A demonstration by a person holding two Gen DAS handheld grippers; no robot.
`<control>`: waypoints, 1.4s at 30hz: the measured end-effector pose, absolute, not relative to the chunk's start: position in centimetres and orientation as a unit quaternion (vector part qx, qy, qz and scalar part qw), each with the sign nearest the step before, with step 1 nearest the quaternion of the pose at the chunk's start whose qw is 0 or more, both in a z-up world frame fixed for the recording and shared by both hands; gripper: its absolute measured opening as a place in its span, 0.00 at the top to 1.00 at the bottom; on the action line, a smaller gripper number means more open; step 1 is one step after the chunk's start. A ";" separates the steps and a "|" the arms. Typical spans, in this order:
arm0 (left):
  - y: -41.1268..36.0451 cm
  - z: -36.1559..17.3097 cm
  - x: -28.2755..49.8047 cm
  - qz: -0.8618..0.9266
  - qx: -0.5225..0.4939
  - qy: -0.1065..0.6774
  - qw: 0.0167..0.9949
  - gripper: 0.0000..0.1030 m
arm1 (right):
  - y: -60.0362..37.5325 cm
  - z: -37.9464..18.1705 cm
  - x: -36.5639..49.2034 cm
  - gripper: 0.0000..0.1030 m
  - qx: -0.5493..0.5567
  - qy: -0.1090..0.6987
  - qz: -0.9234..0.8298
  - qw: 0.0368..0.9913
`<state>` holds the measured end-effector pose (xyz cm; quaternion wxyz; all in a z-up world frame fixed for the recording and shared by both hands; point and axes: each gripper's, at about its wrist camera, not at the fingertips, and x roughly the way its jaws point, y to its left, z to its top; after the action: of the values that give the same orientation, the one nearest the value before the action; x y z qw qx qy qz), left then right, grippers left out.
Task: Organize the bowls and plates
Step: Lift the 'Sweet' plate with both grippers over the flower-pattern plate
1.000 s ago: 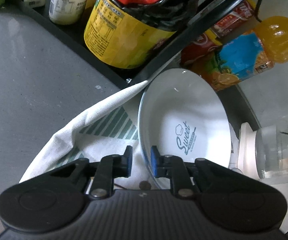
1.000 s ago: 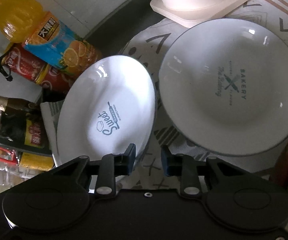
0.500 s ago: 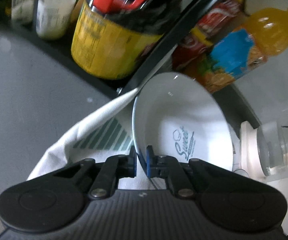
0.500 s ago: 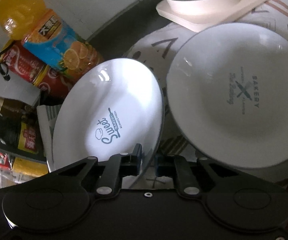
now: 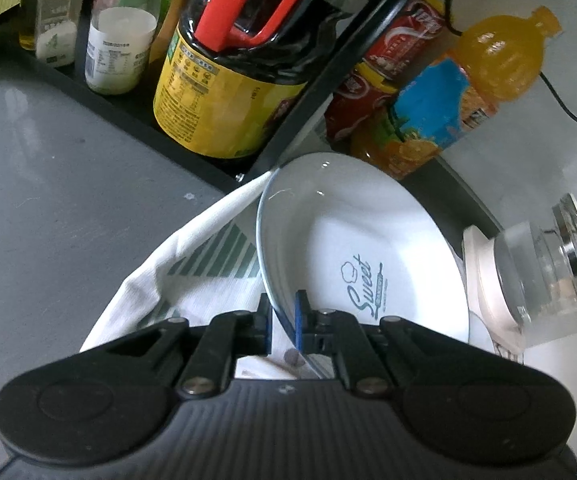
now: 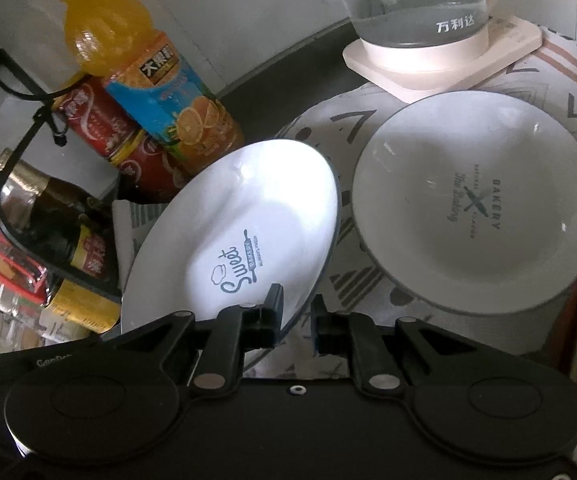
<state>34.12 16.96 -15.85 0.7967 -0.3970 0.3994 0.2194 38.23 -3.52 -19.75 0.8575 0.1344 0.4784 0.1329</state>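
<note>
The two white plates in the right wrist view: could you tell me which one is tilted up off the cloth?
The "Sweet" plate, clamped at its rim by the right gripper; the "Bakery" plate lies flat on the cloth.

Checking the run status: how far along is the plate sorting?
Early. Nothing looks stacked yet. In hand: both claws, left and right, are shut on the rim of the Sweet plate, which is tilted off the cloth. Left: the Bakery plate lies alone beside it, untouched.

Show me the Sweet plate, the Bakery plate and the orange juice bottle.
Sweet plate (image 6: pixel 248 216), right wrist view, inner face.
Bakery plate (image 6: pixel 428 184), right wrist view, inner face.
orange juice bottle (image 6: pixel 160 92), right wrist view, blue label.
</note>
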 end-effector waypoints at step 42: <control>11.4 -12.3 18.9 0.198 -0.378 0.415 0.803 0.90 | -8.1 -15.6 24.4 0.86 0.064 0.466 0.187 0.863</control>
<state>18.92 11.40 -12.35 0.8033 -0.3781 0.4152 0.1983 24.45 -8.14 -15.62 0.8625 0.0636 0.4660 0.1868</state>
